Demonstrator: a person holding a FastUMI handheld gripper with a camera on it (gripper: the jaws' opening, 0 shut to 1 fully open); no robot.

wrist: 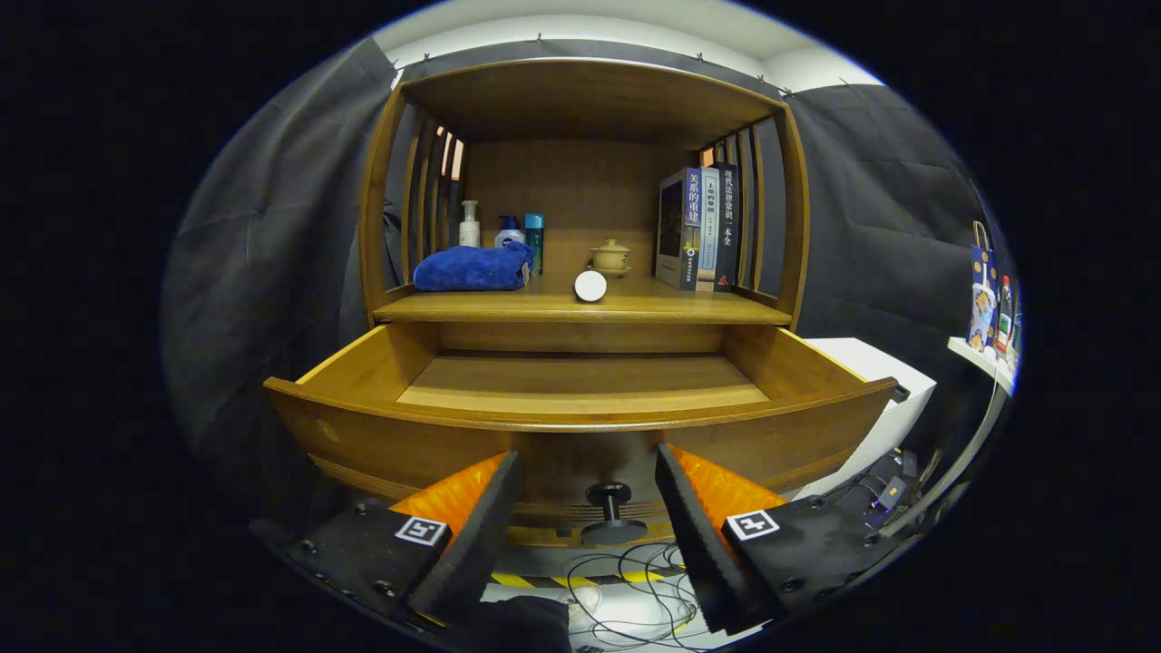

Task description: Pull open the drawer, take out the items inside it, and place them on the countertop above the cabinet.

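The wooden drawer (580, 422) stands pulled far out of the cabinet, and its bottom looks bare. Its dark round knob (609, 497) sits on the drawer front, between my fingers and a little beyond them. My gripper (588, 476) is open, fingers spread to either side of the knob and touching nothing. On the countertop (580, 307) above the drawer lie a folded blue towel (473, 268) at the left and a small white round object (590, 286) near the front edge.
Farther back on the countertop stand several bottles (501, 232), a small lidded teacup (610, 255) and upright books (698, 229). The cabinet has slatted sides and a roof. A white box (893, 390) is to the right, cables (635, 589) lie on the floor below.
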